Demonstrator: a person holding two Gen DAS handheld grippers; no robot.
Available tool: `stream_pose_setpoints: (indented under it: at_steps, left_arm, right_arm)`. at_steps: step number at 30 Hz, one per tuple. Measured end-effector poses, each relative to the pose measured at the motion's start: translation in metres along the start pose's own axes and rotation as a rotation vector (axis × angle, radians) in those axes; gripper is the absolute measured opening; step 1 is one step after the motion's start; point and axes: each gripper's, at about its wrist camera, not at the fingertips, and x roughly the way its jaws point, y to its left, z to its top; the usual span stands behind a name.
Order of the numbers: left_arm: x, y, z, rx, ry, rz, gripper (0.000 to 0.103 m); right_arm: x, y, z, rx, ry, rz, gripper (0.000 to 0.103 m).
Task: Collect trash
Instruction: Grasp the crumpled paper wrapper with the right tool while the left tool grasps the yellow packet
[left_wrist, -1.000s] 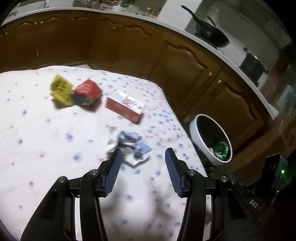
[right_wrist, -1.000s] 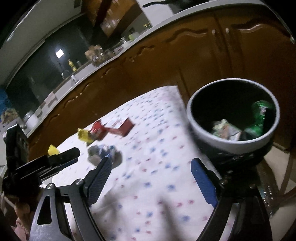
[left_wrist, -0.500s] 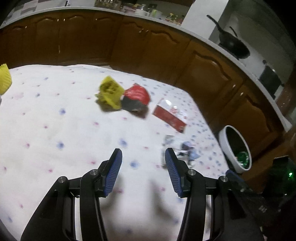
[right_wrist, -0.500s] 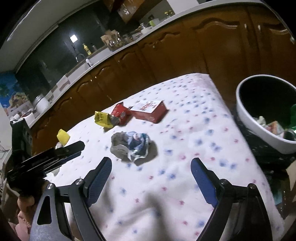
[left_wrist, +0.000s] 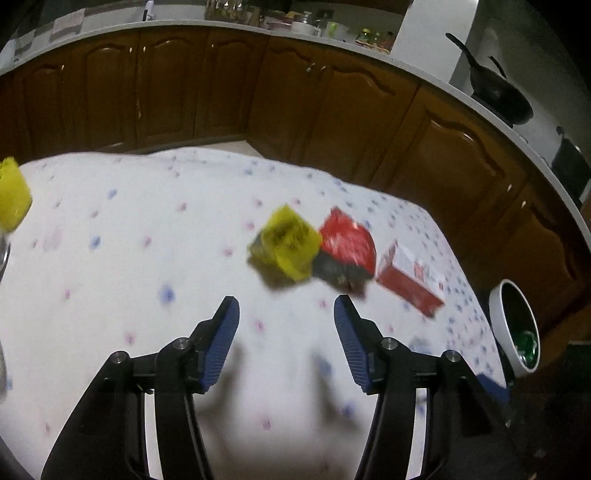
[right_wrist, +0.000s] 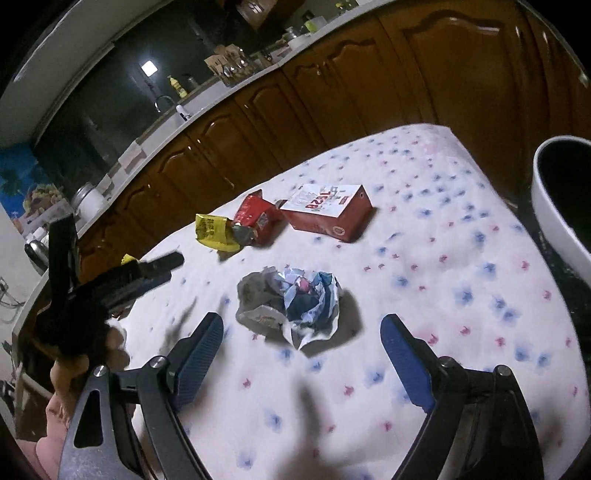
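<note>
Clearly spread wide and empty, the right gripper hovers above the floral-print tablecloth, its ribbed blue pads flanking a crumpled paper wrapper, grey and blue-white, which they do not touch. Beyond it lie a flat red-and-white carton with print too skewed to read, a creased red foil packet and a yellow packet with dark lettering, the two packets touching. The white-rimmed round bin stands at the cloth's right edge. The left gripper is likewise parted, holding nothing, with the blurred yellow packet just ahead of its fingers.
</note>
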Motion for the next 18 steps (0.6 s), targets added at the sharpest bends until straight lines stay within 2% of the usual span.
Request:
stream_pose_setpoints:
  at_steps: [2,6,9,10,11,13,14,16,18]
  left_arm:
    - [0.008,-0.001,0.01,0.022,-0.015,-0.016,0.054]
    - [0.028,-0.006,0.022,0.086,-0.014,0.001,0.056]
    - [0.042,-0.005,0.027,0.086,-0.003,0.01,0.056]
    - [0.045,-0.005,0.028,0.087,0.0,0.003,0.054]
    - [0.047,-0.006,0.028,0.09,0.0,0.0,0.051]
    - [0.049,-0.009,0.027,0.108,0.007,-0.008,0.021]
    - [0.051,-0.01,0.026,0.117,0.012,-0.01,0.015]
    - [0.049,-0.012,0.022,0.127,0.01,-0.014,0.009]
    - [0.043,-0.013,0.018,0.129,0.001,-0.016,0.008]
  right_arm:
    - [0.006,-0.001,0.002,0.014,0.01,0.0,0.088]
    - [0.016,-0.003,0.002,0.028,0.024,0.006,0.082]
    - [0.022,-0.005,0.003,0.035,0.038,0.003,0.068]
    - [0.025,-0.006,0.003,0.038,0.046,0.002,0.055]
    - [0.026,-0.007,0.003,0.04,0.051,0.0,0.041]
    - [0.028,-0.008,0.003,0.042,0.063,-0.001,0.024]
    - [0.027,-0.007,0.002,0.04,0.064,0.002,0.018]
    - [0.025,-0.006,0.001,0.031,0.057,0.003,0.01]
    - [0.021,-0.003,0.001,0.017,0.045,0.008,0.008]
